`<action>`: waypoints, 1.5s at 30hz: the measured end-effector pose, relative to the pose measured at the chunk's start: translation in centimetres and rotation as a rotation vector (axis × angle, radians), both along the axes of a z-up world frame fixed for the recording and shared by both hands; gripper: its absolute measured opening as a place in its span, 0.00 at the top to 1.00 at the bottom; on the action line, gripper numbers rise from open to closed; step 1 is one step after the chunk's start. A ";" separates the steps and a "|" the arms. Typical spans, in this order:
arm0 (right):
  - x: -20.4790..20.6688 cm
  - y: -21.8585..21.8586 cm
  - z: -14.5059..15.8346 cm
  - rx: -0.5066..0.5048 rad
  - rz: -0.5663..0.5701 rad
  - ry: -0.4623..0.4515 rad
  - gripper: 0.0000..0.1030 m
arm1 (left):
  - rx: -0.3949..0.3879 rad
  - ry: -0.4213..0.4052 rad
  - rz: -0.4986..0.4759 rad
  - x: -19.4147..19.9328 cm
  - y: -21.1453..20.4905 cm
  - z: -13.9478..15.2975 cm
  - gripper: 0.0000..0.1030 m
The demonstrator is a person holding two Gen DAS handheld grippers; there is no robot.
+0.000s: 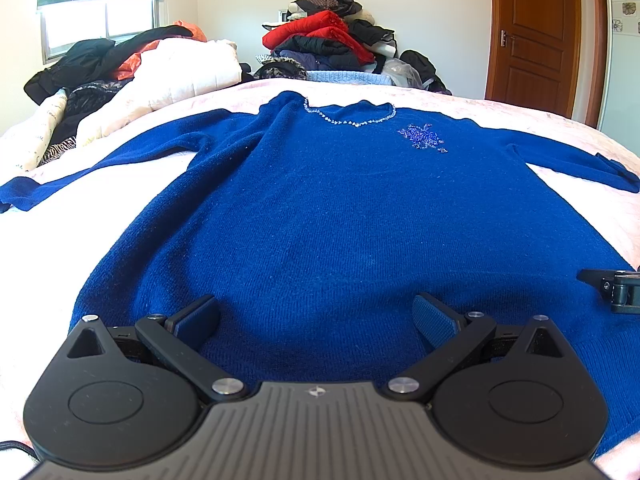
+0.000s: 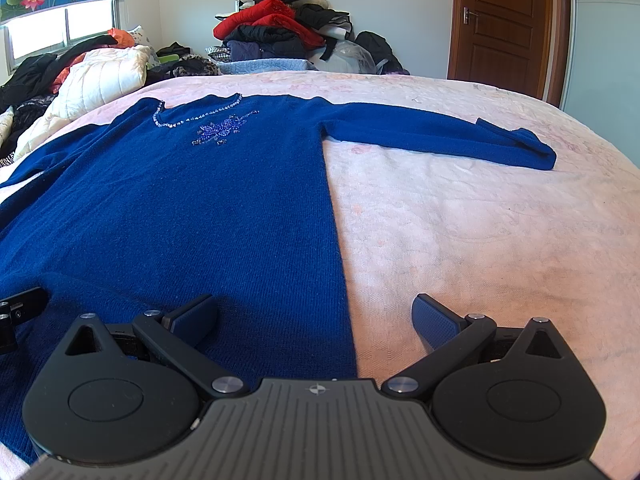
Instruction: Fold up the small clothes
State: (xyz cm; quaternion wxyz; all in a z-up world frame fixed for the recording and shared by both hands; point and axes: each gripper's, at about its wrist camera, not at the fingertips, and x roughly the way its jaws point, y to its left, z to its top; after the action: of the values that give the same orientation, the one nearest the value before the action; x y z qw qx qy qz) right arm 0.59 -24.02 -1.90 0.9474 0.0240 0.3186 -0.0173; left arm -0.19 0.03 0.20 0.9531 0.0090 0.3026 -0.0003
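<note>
Blue knit sweater [image 1: 320,216] lies flat on quilted pink bedspread [image 2: 480,208].

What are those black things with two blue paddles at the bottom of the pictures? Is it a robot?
Not a robot. A person holds one grabbing tool in each hand, and each tool has a camera looking along its two fingers. One picture comes from the left gripper, the other from the right gripper. Both are open and hold nothing. A blue sweater lies spread flat on a pink bed cover, its sleeves stretched out to the sides. The left tool is over the sweater's bottom part; the right tool is over its side edge. Behind the bed is a pile of clothes and a brown door.
</note>
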 end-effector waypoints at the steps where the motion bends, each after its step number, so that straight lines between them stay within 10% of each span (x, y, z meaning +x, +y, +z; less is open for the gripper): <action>1: 0.0 0.0 0.0 0.000 0.000 0.000 0.00 | 0.000 0.000 0.000 0.0 0.0 0.0 0.00; 45: -0.4 -0.3 0.6 0.021 0.017 0.004 0.00 | 0.001 0.028 0.036 -1.0 -0.4 0.8 0.00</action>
State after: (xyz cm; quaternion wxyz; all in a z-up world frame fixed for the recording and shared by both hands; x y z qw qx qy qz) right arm 0.23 -24.32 -1.35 0.9466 0.0312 0.3208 -0.0061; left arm -1.15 -0.40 1.04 0.9486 0.0042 0.3161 0.0168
